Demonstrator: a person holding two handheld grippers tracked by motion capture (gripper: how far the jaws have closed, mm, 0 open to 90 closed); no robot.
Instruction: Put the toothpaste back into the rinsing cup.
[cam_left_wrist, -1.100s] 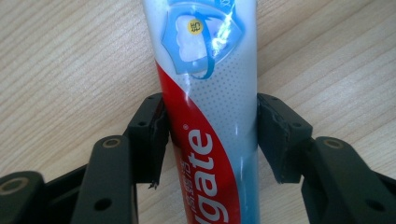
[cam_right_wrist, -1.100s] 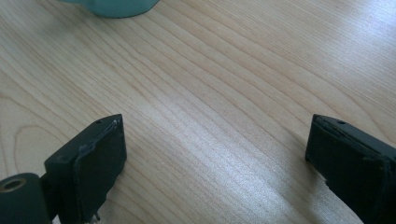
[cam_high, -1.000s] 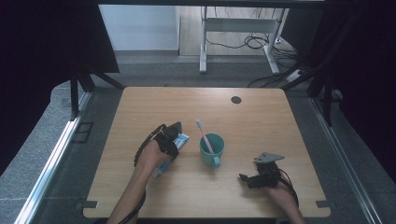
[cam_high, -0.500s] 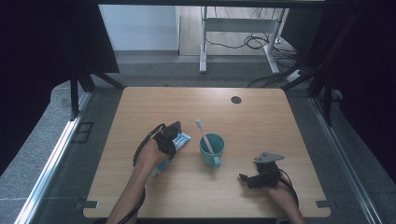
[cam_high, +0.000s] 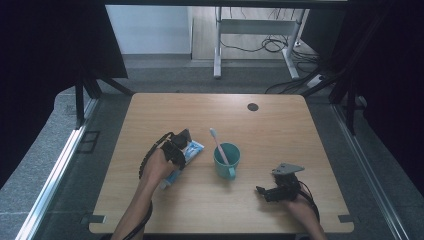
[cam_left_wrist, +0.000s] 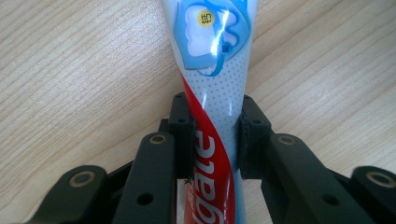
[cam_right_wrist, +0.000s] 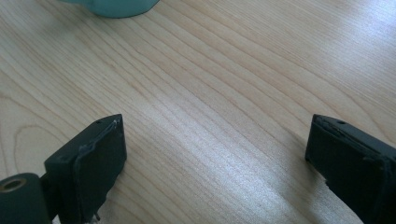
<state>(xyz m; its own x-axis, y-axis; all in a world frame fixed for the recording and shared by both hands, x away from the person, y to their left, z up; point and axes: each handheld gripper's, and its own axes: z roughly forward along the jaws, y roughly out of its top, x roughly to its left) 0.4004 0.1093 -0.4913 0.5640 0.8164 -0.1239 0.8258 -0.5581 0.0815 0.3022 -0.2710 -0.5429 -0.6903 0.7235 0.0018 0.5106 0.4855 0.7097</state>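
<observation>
On the wooden counter (cam_high: 280, 125) the work looks to be at its grasping stage: the toothpaste tube (cam_left_wrist: 215, 93) lies flat left of the teal cup (cam_high: 227, 160), which stands near the middle with a toothbrush (cam_high: 218, 145) leaning in it already. The left tongs (cam_left_wrist: 212, 140) have just been closing, and in the left gripper view their pads now press both sides of the tube's narrow waist, so the pinch seems made (the tube does not look lifted off the wood yet). What is left, by my judgement, is raising the tube and carrying it towards the cup. The right tongs (cam_right_wrist: 215, 149) rest low on the counter at the right, spread wide with bare wood between them, the cup's base just ahead. Against the earlier high view, the cup, toothbrush and tube lie where they were, and both hands sit in much the same places.
</observation>
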